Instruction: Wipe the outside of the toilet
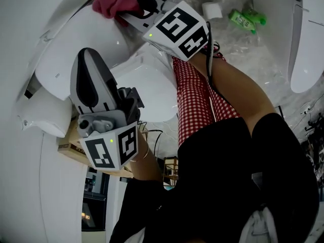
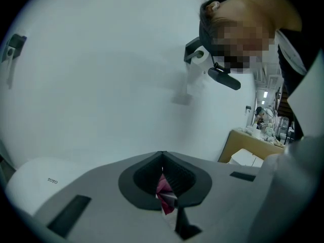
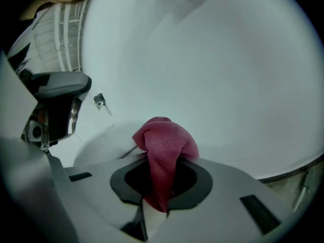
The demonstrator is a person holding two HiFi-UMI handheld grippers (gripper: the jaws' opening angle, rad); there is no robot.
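Note:
The white toilet (image 1: 81, 39) fills the upper left of the head view, its lid down. My right gripper (image 1: 129, 11) is shut on a pink cloth (image 1: 114, 1), which rests bunched against the far top of the toilet. In the right gripper view the cloth (image 3: 164, 140) bulges out from between the jaws of the right gripper (image 3: 159, 186) against the white porcelain. My left gripper (image 1: 90, 54) hovers over the near side of the toilet, jaws together with nothing held. In its own view the left gripper (image 2: 163, 173) faces a white wall, and a sliver of pink shows in the slit.
A green bottle (image 1: 246, 18) and a white roll (image 1: 211, 10) lie on the floor at the back. Another white fixture (image 1: 306, 39) stands at the right. The person's red-checked leg (image 1: 192, 100) is beside the bowl. A wooden box (image 1: 71, 148) sits at lower left.

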